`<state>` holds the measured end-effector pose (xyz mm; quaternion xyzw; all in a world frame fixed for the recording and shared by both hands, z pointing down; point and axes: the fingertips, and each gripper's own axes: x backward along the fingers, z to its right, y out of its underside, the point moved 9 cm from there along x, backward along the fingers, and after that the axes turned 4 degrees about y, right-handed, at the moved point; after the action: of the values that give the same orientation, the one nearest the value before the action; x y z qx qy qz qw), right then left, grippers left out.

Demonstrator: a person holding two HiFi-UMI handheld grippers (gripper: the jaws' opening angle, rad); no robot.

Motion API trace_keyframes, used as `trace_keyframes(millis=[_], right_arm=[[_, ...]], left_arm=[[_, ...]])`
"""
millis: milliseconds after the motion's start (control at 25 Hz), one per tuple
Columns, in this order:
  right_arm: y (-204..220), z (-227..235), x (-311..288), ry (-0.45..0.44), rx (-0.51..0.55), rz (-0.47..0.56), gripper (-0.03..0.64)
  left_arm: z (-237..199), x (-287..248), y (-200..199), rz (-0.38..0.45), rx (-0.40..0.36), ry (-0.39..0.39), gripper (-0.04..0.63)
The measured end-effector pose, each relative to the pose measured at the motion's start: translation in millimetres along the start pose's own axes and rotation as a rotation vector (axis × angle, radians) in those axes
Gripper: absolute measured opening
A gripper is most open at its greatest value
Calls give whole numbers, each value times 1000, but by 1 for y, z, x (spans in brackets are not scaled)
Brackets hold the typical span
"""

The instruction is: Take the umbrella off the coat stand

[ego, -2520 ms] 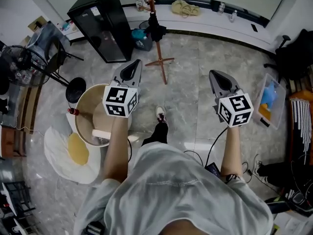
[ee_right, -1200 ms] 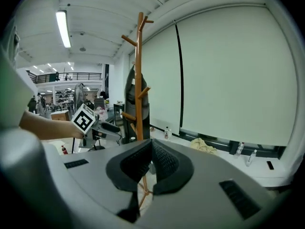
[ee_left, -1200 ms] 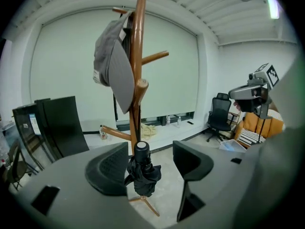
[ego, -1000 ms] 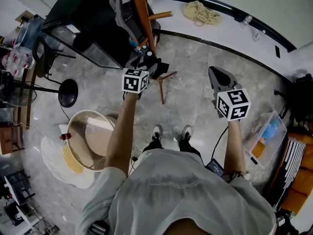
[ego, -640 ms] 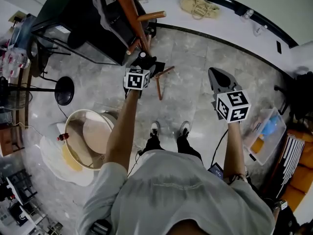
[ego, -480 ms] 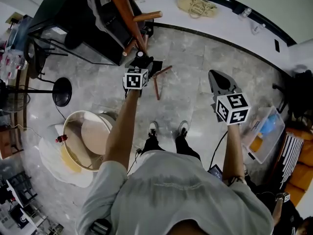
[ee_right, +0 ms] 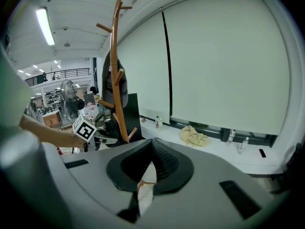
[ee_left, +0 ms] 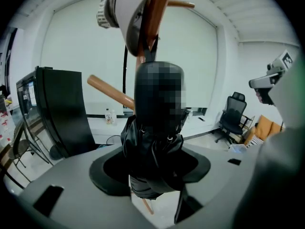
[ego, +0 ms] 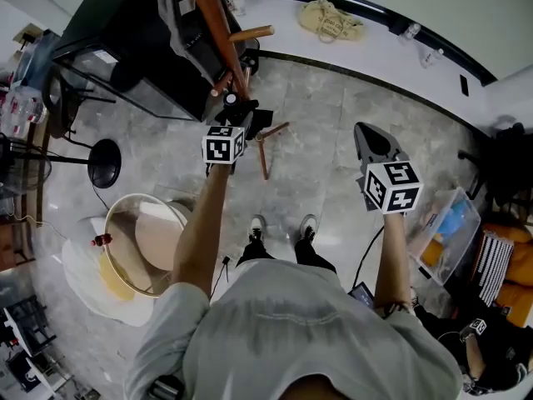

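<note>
Left gripper (ee_left: 156, 181) jaws just closing onto folded umbrella (ee_left: 152, 144) hung on coat stand (ego: 218, 25): squeeze firm, then lift it clear of its peg; right gripper (ego: 369, 137) pinched together, empty.

— What does the umbrella (ee_left: 152, 161) look like?

— Black and folded up small, with its cloth bunched in glossy folds. It hangs upright, close against the pole.

— And the coat stand (ego: 218, 23)?

— Brown wood, standing upright on the floor at the far left. It is a single pole with short pegs slanting upward and splayed feet at the bottom. The umbrella sits low on it, on the near side.
</note>
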<state>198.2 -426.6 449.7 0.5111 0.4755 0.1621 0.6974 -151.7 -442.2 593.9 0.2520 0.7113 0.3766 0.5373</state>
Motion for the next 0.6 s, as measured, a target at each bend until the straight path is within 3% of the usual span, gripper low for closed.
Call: trace_keyframes(millis=[160, 280, 480, 600], right_arm=[[-17, -17, 9, -32, 125, 42, 20], [-31, -32, 16, -92, 162, 107, 21], [-51, -48, 30, -94, 229, 157, 21], [-63, -59, 36, -99, 251, 200, 21]], left_arm=[[7, 29, -11, 10, -11, 19, 253], [10, 58, -17, 38, -18, 11, 250], [21, 114, -35, 136, 11, 4, 250], [24, 152, -46, 195, -9, -19, 250]])
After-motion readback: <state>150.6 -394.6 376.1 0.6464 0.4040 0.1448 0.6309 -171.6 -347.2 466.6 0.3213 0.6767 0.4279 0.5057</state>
